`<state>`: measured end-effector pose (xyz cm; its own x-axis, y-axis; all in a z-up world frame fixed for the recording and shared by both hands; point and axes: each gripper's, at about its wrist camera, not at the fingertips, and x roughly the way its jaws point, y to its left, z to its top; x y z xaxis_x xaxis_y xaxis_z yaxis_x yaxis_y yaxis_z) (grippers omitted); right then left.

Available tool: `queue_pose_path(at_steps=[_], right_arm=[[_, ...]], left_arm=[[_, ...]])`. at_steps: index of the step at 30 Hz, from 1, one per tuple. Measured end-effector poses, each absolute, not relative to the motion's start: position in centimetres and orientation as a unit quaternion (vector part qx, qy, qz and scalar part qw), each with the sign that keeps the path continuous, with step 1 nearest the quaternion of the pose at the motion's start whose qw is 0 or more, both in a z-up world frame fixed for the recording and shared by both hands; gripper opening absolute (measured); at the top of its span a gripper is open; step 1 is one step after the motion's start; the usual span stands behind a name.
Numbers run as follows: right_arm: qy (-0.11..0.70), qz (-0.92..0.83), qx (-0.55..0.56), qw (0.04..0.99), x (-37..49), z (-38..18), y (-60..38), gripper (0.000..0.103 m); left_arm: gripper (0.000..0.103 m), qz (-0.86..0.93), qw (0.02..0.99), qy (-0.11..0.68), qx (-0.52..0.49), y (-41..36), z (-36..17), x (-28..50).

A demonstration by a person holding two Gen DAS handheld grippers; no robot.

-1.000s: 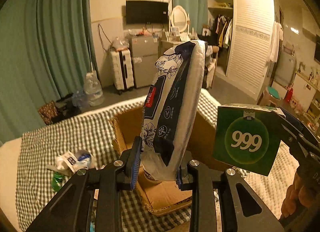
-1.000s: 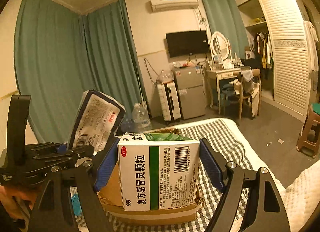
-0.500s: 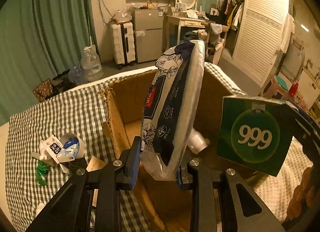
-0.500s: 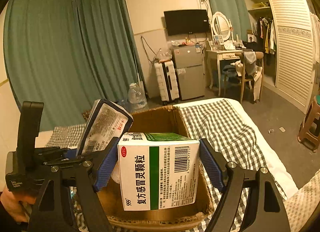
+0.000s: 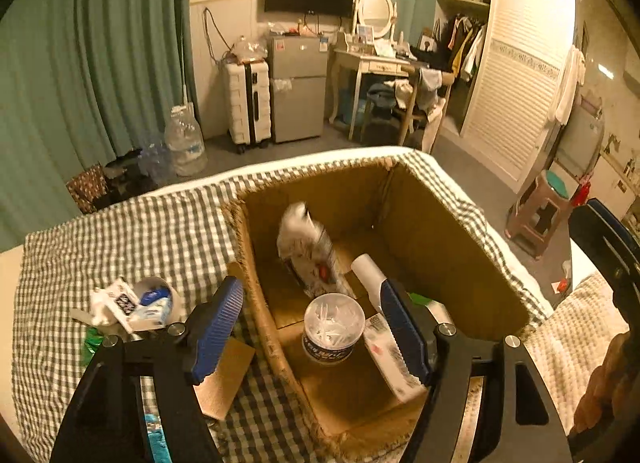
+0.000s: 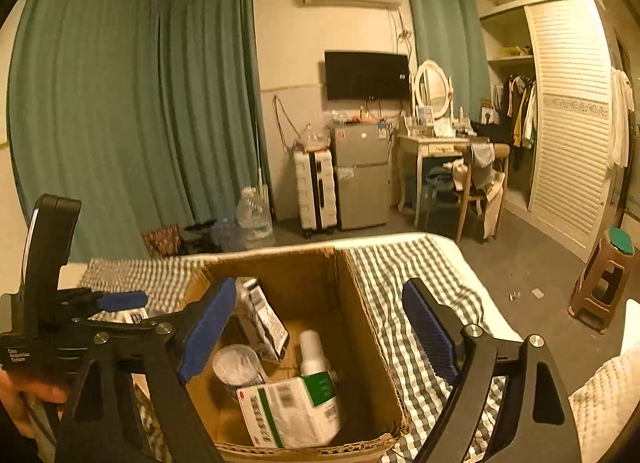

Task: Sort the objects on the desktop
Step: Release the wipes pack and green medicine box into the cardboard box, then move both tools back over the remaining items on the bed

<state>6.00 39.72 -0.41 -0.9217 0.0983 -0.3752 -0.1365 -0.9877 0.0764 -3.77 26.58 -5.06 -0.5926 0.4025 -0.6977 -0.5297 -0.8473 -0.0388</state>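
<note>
Open brown cardboard box sits on the green-checked bed cover, right beneath both grippers. Inside, below the right gripper, lies the white-and-green medicine carton, touching a white bottle. Ahead of the left gripper a blurred foil pouch is tilted beside the round cotton-swab tub. Both grippers gape wide, holding nothing.

One cardboard box on the checked cloth holds four items: 1 wipes pack, 1 cotton-swab tub, 1 white bottle, 1 medicine carton. Two grippers, left & right, both w/ jaws apart.
</note>
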Motion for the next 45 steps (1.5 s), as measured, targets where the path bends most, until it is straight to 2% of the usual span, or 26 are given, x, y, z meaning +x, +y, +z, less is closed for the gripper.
queue_pose_path(at_steps=[10,12,19,22,24,32,39,45], right_arm=[[0.056,0.988,-0.132,0.051,9.2,3.6,36.6,0.090],[0.079,0.989,-0.119,0.042,10.2,4.2,36.4,0.090],[0.098,0.990,-0.093,0.027,12.6,6.3,33.9,0.092],[0.099,0.991,-0.085,0.012,13.2,7.2,32.4,0.095],[0.100,0.991,-0.084,0.007,13.3,7.5,31.6,0.102],[0.068,0.995,-0.078,-0.008,13.7,8.1,25.9,0.103],[0.038,0.997,-0.068,-0.024,13.0,8.3,21.0,0.103],[0.039,0.996,-0.078,-0.036,11.3,7.8,18.2,0.103]], left_arm=[[0.084,0.919,0.233,0.067,-0.310,20.1,1.7,-0.6],[0.092,0.929,0.218,0.061,-0.294,18.2,2.8,0.4],[0.097,0.947,0.188,0.041,-0.259,11.5,6.2,2.4],[0.101,0.953,0.173,0.034,-0.245,8.4,7.2,3.2],[0.103,0.960,0.156,0.025,-0.232,6.3,7.9,3.7],[0.103,0.969,0.110,-0.014,-0.222,-2.0,8.8,3.3],[0.103,0.968,0.082,-0.043,-0.232,-7.6,7.0,2.3],[0.103,0.970,0.066,-0.022,-0.232,-9.0,5.4,1.2]])
